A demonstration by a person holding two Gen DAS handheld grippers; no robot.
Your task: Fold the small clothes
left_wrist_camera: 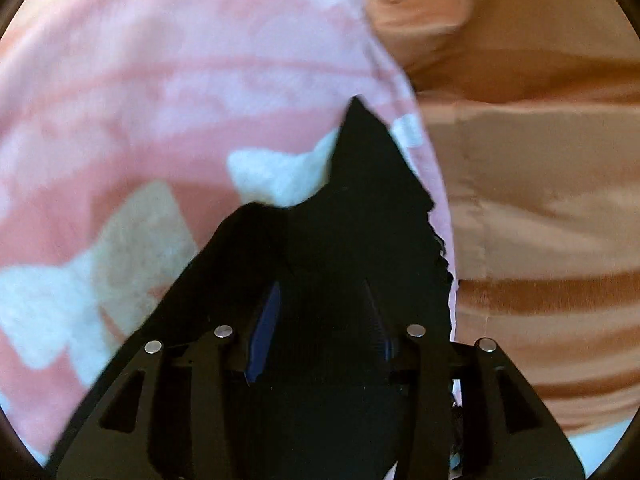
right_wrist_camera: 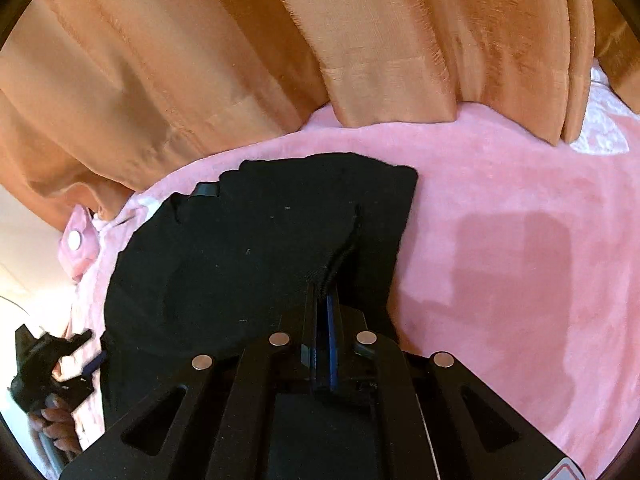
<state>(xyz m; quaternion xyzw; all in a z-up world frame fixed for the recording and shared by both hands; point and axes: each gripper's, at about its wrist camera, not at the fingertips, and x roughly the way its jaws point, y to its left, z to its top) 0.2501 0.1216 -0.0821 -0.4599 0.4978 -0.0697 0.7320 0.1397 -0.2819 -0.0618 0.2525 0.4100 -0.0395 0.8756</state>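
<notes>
1. The right tool is clenched on a pinched-up ridge of the small black knit garment, its two black fingers pressed together with bunched cloth between the blue pads.
2. The left tool has its fingers set apart with black cloth draped between and over them; I cannot tell whether it grips the cloth.
3. The black garment lies spread on a fluffy pink blanket that covers the bed, with its far edge near the hanging cloth.
4. Behind the blanket hang heavy orange-brown curtains, their hems resting on the pink surface.
5. Only the left wrist view shows the blanket's pale white bow-like shapes and a beige patch; it is blurred.
6. Only the right wrist view shows the other tool from outside, at the left edge, held in a person's hand, and a pink flap with a white round snap.
7. No writing can be read.
</notes>
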